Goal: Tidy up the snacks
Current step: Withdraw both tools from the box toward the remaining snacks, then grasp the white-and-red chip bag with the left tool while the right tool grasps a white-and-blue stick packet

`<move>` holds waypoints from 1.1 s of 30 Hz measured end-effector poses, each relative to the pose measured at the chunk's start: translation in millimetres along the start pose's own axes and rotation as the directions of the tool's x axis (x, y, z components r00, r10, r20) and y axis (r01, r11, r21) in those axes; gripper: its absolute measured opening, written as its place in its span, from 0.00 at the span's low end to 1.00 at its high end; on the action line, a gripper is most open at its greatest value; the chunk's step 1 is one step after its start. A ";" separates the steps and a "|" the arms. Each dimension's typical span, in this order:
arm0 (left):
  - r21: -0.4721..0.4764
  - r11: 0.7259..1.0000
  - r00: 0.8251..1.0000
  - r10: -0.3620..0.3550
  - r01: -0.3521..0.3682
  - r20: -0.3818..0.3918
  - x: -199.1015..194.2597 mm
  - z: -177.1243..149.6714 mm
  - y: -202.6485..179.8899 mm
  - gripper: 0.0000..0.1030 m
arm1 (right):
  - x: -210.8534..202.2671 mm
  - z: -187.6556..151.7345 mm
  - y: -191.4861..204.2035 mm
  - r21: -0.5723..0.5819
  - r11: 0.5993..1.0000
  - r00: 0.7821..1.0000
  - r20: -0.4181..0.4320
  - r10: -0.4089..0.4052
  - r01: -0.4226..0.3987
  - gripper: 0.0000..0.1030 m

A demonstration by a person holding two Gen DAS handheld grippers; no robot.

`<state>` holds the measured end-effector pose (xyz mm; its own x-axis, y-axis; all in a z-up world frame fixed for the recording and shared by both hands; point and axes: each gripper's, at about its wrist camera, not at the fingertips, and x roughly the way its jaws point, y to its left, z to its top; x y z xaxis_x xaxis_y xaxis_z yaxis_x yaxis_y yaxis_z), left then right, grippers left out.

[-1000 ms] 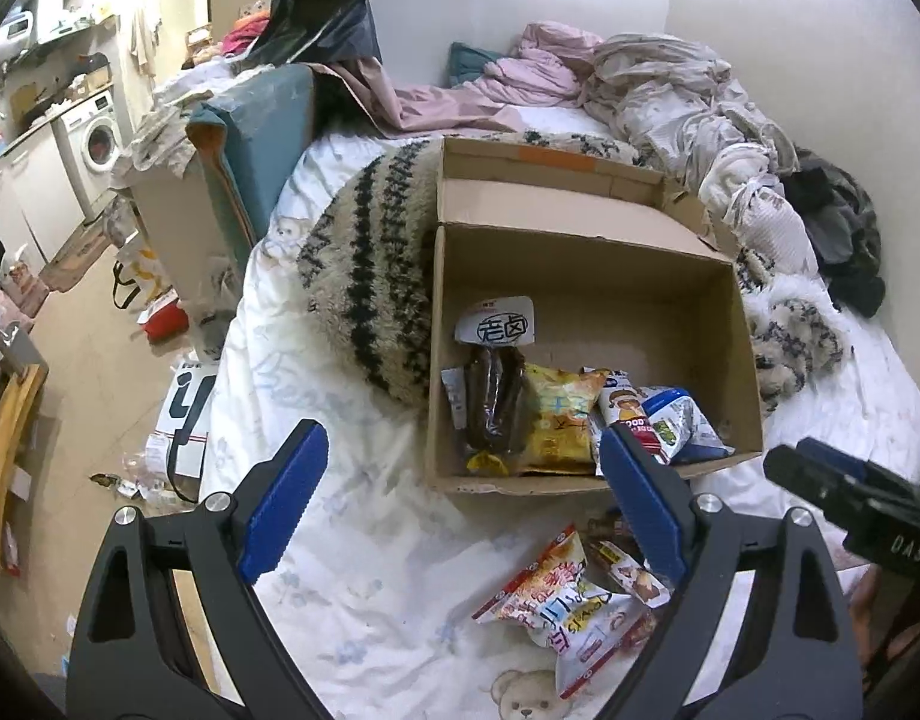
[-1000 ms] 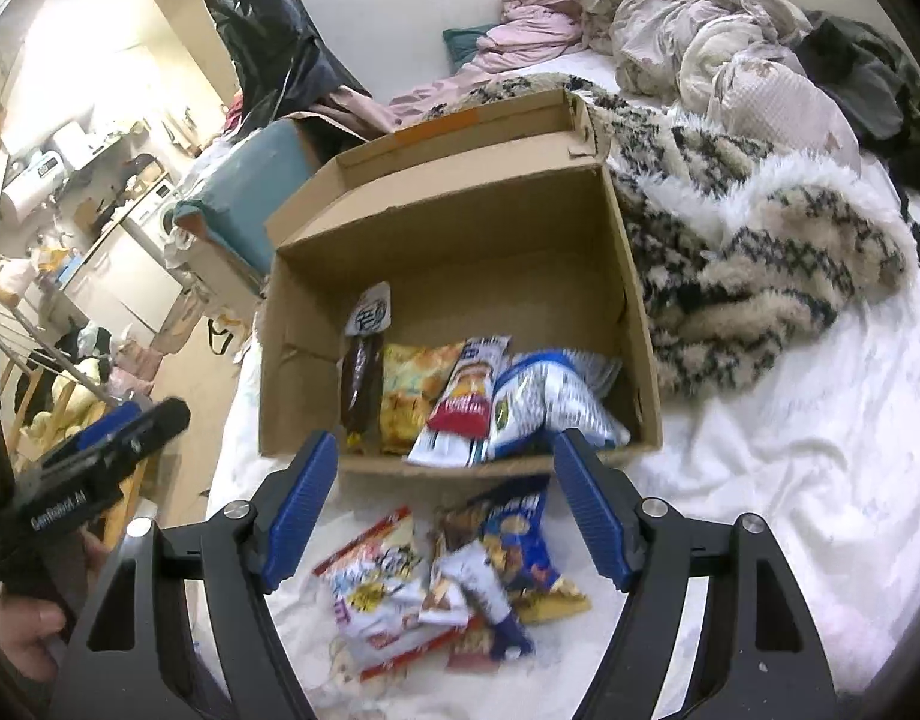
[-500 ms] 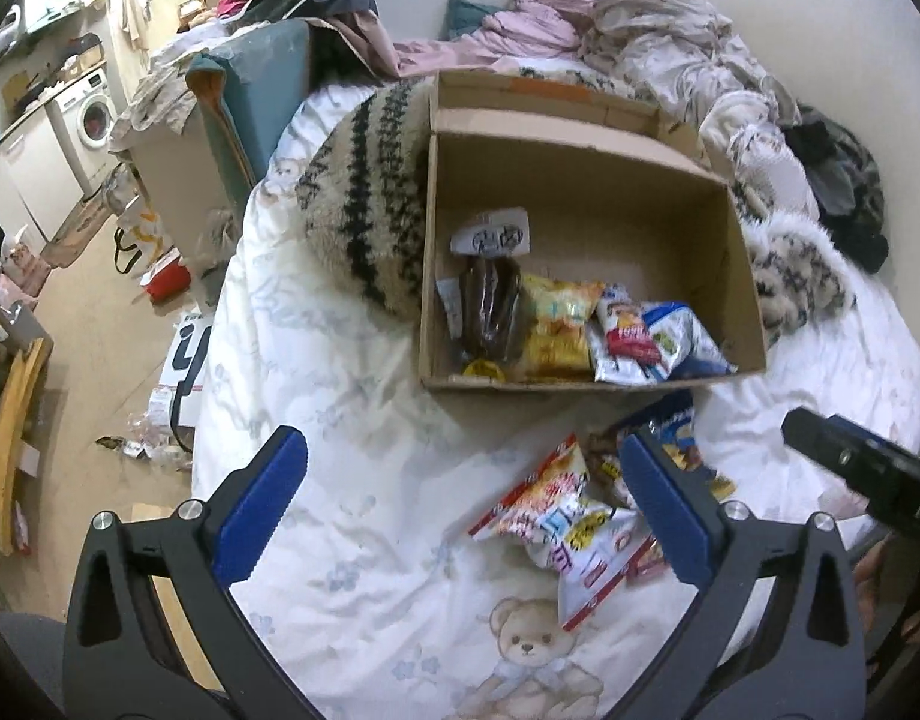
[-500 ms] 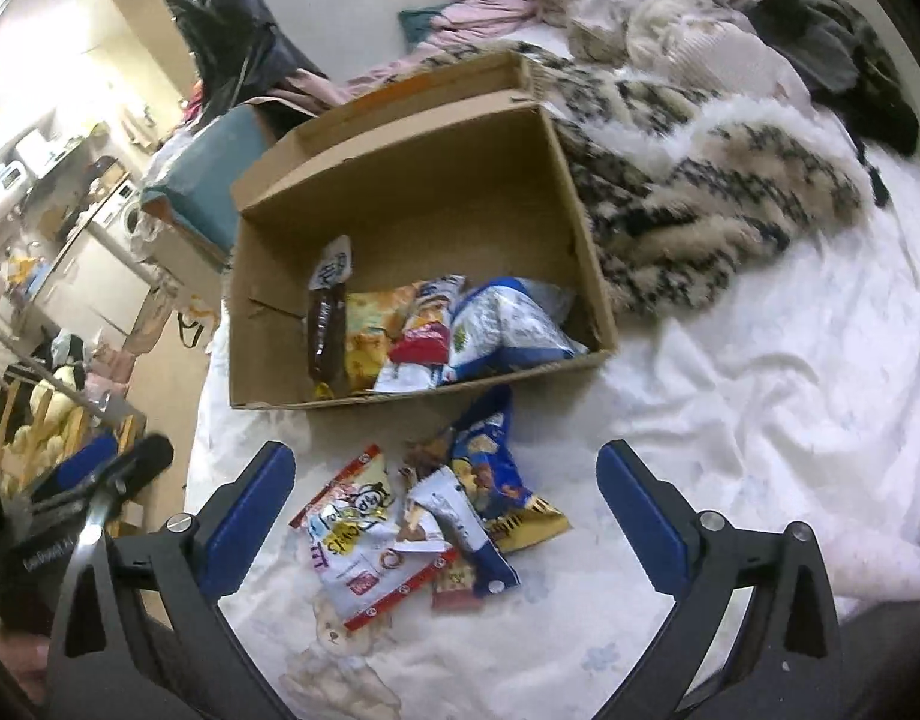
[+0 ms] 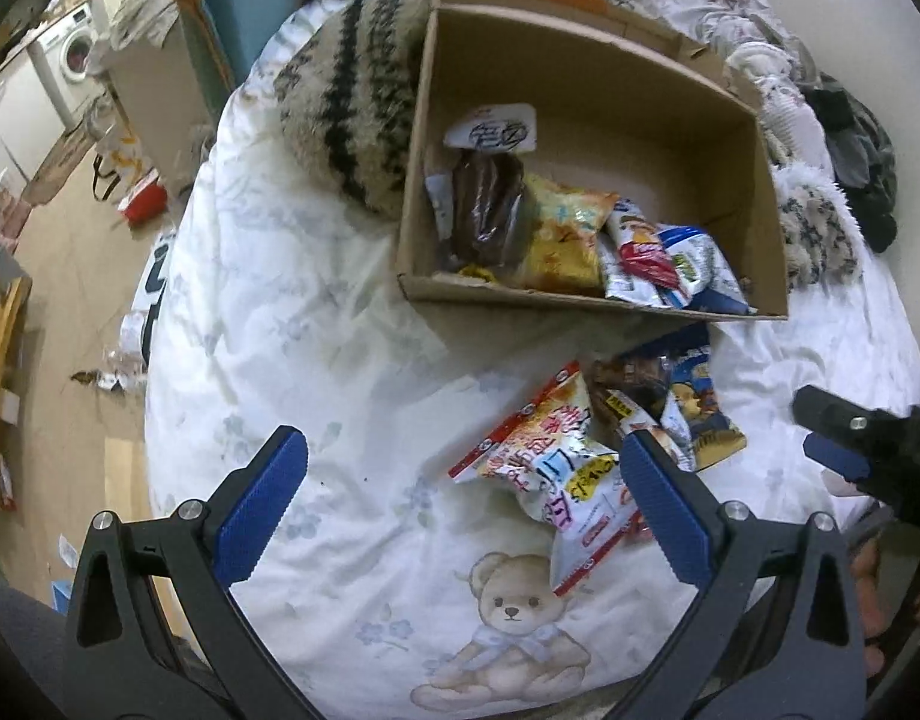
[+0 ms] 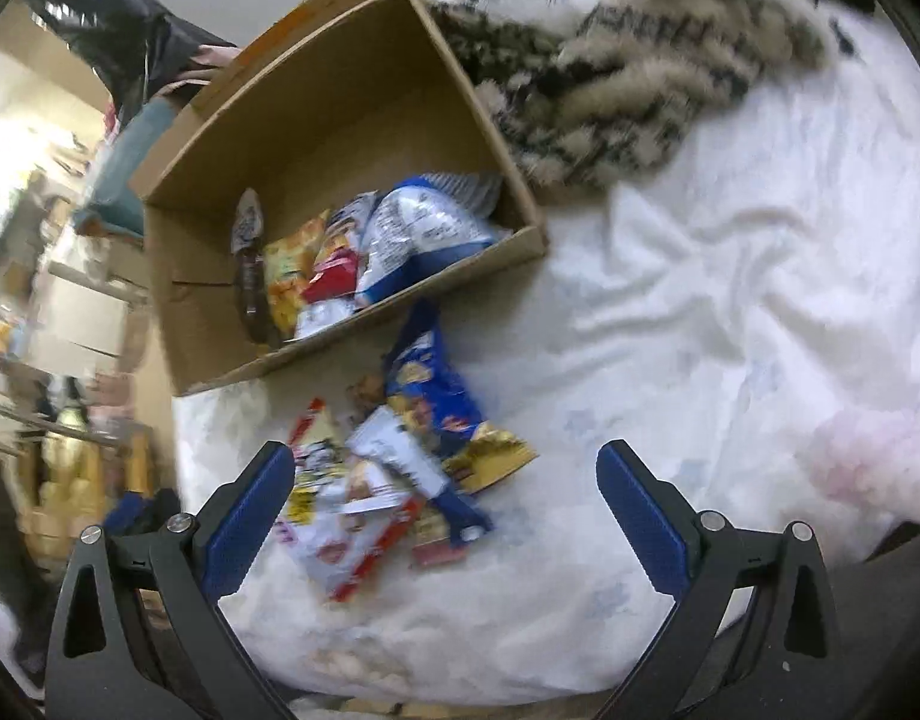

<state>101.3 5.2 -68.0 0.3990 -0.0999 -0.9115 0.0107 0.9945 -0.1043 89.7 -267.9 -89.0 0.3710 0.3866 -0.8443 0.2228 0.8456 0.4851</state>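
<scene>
Approach to the loose snack packets (image 5: 586,456) lying on the white bedsheet (image 5: 316,360), just near of the cardboard box (image 5: 586,300) that already holds several: best to single out the top packet and pinch one edge. Left gripper (image 5: 460,504) and right gripper (image 6: 445,507) both tilt steeply downward, jaws having just spread wide, nothing between them

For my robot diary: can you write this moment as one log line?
left tongs: open, empty | right tongs: open, empty | loose snack packets: on bed | cardboard box: part filled
</scene>
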 end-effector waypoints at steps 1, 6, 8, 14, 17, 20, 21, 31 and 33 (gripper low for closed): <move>-0.005 1.000 1.000 0.001 -0.001 -0.013 3.1 -0.1 1.3 1.00 | 1.0 -0.1 -0.8 0.012 1.000 1.000 -0.009 0.027 -0.027 1.00; 0.005 1.000 0.993 -0.009 0.009 -0.120 27.3 -7.2 -2.4 1.00 | 3.9 1.8 -2.3 0.041 0.998 0.999 -0.019 0.044 -0.043 1.00; -0.011 0.998 0.982 -0.055 0.054 -0.183 40.9 -12.7 -6.8 1.00 | 6.4 4.0 -4.5 0.058 0.997 0.999 -0.025 0.041 -0.040 1.00; -0.223 0.965 0.947 -0.194 0.138 -0.257 75.8 -19.0 -9.8 1.00 | 10.4 6.1 -8.2 0.078 0.996 0.999 -0.034 0.043 -0.040 1.00; -0.315 0.941 0.935 -0.216 0.122 -0.283 97.4 -24.6 -8.0 0.97 | 10.4 6.2 -8.3 0.080 0.996 0.999 -0.033 0.041 -0.038 1.00; -0.338 0.924 0.922 -0.280 0.182 -0.268 103.4 -27.6 -9.6 0.69 | 9.9 6.3 -11.2 0.086 0.996 0.999 -0.031 0.030 -0.027 1.00; -0.348 0.908 0.910 -0.330 0.233 -0.252 100.1 -26.8 -11.0 0.54 | 10.0 6.5 -12.8 0.090 0.996 0.999 -0.033 0.026 -0.023 1.00; -0.252 0.950 0.931 -0.251 0.184 -0.264 47.9 -14.8 9.2 0.28 | 11.6 8.2 -9.6 0.072 0.997 0.999 -0.047 0.015 -0.011 1.00; -0.200 0.963 0.937 -0.232 0.183 -0.261 34.8 -7.8 13.2 0.28 | 14.1 7.3 -4.9 0.043 0.999 0.998 -0.061 -0.004 0.007 0.99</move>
<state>108.2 14.6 -104.2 0.1325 -0.3325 -0.9338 -0.1000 0.9328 -0.3463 100.4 -269.3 -101.6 0.3139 0.4047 -0.8589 0.2638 0.8318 0.4884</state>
